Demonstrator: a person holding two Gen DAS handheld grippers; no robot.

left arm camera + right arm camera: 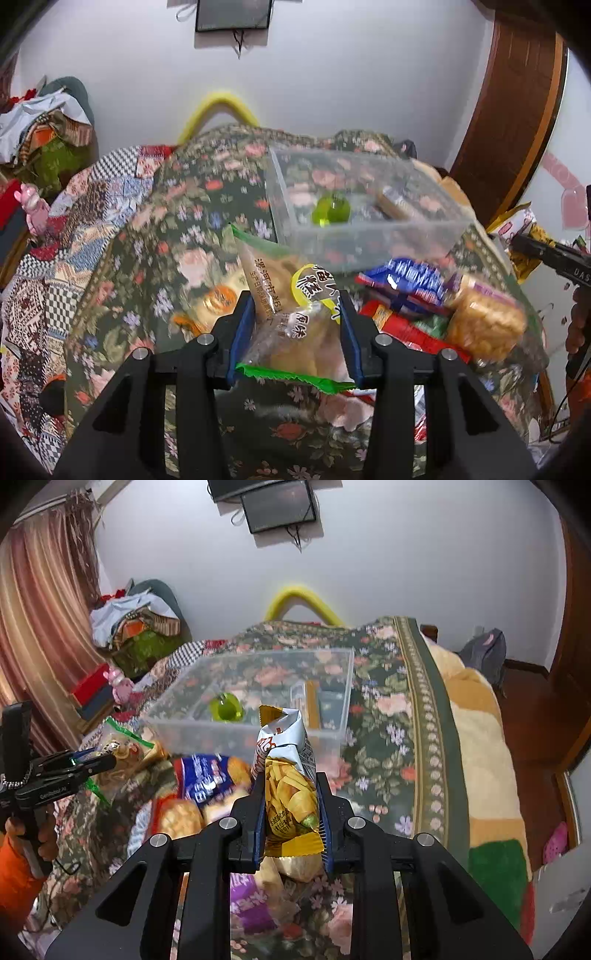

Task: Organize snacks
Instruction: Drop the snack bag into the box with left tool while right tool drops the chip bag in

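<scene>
My left gripper [297, 301] is shut on a clear green-edged pastry packet [291, 328] and holds it above the floral bed cover, just in front of the clear plastic bin [295, 210]. My right gripper [290, 781] is shut on a yellow and white chip bag [288, 775], also raised in front of the bin [184, 716]. The bin holds a green jelly cup [330, 211] and a flat wrapped bar [397, 203]. A pile of snack packets [424, 302] lies in front of the bin. The left gripper [85, 762] with its packet shows at the left of the right wrist view.
The bin and snacks rest on a bed with a floral cover [388, 709]. A heap of clothes [136, 624] and a curtain [44, 627] are at the left. A wooden door [509, 122] is at the right. A yellow arch [303, 602] stands behind the bed.
</scene>
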